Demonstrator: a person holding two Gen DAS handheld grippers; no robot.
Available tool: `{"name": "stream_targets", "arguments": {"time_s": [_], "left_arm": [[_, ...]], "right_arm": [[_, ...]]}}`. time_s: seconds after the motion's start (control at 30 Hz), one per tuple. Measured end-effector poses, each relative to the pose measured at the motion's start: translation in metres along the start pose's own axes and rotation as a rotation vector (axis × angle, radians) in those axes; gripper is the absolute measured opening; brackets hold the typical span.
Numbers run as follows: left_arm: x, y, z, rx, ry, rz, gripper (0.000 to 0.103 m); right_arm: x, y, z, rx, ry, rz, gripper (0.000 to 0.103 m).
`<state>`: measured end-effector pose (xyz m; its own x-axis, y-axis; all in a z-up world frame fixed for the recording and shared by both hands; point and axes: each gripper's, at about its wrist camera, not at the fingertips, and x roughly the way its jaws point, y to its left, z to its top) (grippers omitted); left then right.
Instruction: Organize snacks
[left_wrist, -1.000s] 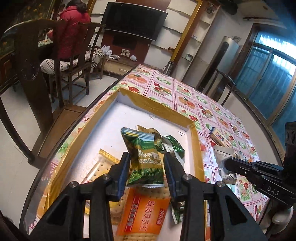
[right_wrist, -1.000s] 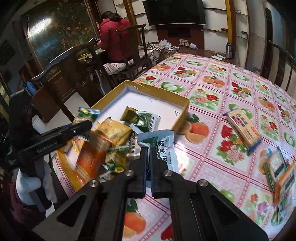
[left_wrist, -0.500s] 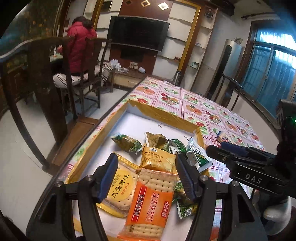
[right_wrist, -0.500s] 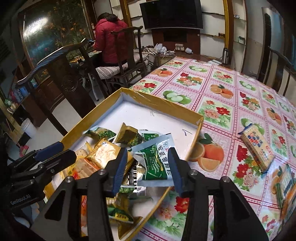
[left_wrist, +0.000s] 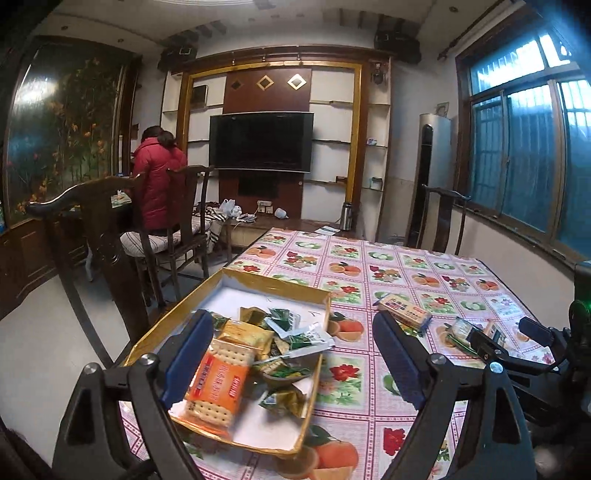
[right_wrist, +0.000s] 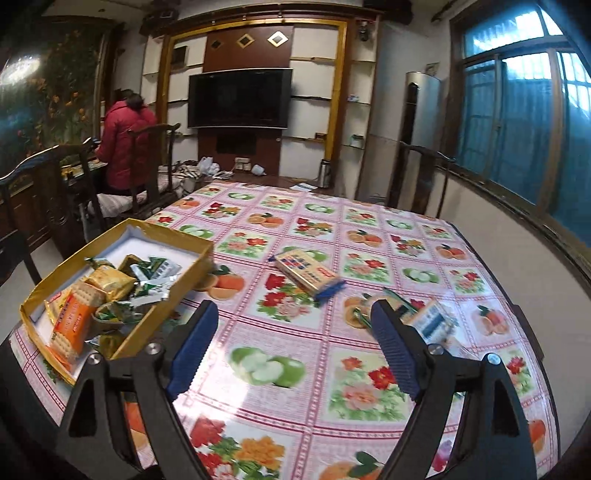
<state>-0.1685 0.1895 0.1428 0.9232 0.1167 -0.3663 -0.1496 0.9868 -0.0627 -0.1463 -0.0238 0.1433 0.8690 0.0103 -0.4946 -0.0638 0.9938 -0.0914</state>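
Left wrist view: my left tongs (left_wrist: 291, 362) w/ jaws spreading apart, nothing gripped, over the gold box (left_wrist: 258, 282) of snack packets (left_wrist: 284, 343) on the desk (left_wrist: 388, 266). Right wrist view: right tongs (right_wrist: 291, 343) also opening, empty, above bare cloth; yellow biscuit pack (right_wrist: 308, 271) lies ahead, outside the box; blue-white packet (right_wrist: 430, 319) just beside the right finger.

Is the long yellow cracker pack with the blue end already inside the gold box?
No, the yellow cracker pack lies on the flowered tablecloth, apart from the gold box.
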Motion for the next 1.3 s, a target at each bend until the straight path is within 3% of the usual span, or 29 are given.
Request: {"name": "stream_targets", "arguments": {"time_s": [0.23,0.47,0.93,1.3], "left_arm": [[-0.002,-0.042,-0.005,0.076,0.058,-0.017,0.088],[0.006,-0.071,-0.017,0.116,0.154,-0.035,0.088],[0.014,-0.091,-0.033,0.169,0.203,-0.045,0.088],[0.018,-0.092,-0.039,0.168,0.228,-0.051,0.088]], "right_arm": [[-0.018,-0.047,-0.016,0.065,-0.005,-0.094,0.085],[-0.023,-0.067,-0.027,0.076,-0.006,-0.133,0.085],[-0.004,-0.074,-0.043,0.082,0.075,-0.126,0.086],[-0.001,-0.070,-0.045,0.094,0.085,-0.105,0.086]]}}
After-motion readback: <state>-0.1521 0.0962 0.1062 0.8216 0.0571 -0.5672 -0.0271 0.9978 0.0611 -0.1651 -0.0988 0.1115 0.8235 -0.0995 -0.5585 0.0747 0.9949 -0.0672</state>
